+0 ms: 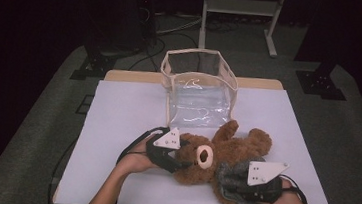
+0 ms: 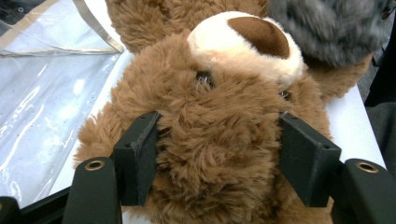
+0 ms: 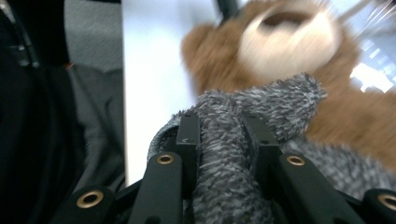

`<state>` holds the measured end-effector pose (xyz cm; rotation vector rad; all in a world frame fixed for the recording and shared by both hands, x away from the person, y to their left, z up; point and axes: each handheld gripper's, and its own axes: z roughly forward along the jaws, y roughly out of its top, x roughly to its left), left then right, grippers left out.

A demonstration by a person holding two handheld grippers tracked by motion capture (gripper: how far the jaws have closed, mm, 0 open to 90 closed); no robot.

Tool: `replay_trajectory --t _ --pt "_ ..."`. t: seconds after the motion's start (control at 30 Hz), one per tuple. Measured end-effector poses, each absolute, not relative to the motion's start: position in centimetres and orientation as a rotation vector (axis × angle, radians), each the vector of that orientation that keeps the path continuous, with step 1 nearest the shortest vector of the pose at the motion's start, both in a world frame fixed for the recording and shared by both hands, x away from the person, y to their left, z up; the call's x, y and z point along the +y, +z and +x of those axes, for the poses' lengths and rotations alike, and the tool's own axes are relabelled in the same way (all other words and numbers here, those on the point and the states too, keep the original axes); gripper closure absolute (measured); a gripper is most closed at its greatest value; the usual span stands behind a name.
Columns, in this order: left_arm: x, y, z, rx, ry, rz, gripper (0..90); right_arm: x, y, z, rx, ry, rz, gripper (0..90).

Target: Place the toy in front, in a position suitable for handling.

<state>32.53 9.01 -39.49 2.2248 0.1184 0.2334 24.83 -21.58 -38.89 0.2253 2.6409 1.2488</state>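
Forearms enter at 6 o'clock of the high view, each hand carrying one tool. Left tool (image 1: 180,154) sits at 9 o'clock of the teddy bear's (image 1: 214,158) head; in the left gripper view its jaws stand partly spread, pads sunk into the brown fur on both sides of the head, muzzle (image 2: 246,39) pointing away from the camera. Counts as a grip on the head. Right tool (image 3: 219,130) is at 5 o'clock of the bear, jaws pressed nearly together and pinching a fold of grey fuzzy garment (image 3: 243,116) that covers the bear's lower body.

Bear lies on its back on the white surface (image 1: 117,121), near the front edge, just at 6 o'clock of the clear plastic bag (image 1: 198,86), which stands open-topped at the far middle. One paw reaches close to the bag's base; cannot tell whether it touches.

Reading of the step: the grey piece is being worked along the bear while the head is held as anchor. Whether it goes on or comes off cannot be told from here.

To do it well: keep the left tool steady so the body does not slide; pull the grey fabric along the body's axis, not sideways. Pinch is on a thin fold only, so pull slowly or it slips free. Right gripper view is blurred.
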Motion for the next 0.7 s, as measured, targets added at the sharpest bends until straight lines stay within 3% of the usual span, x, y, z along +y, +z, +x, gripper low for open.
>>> replay_trajectory --t 0.33,0.7 --pt "9.2 -39.7 32.4 0.109 0.224 2.227 32.4 -18.7 -36.4 28.0 2.581 1.253 0.156 70.7" --pt "9.1 -39.1 32.4 0.088 0.227 2.239 30.5 -23.5 -36.4 27.9 2.564 1.224 0.292 70.7"
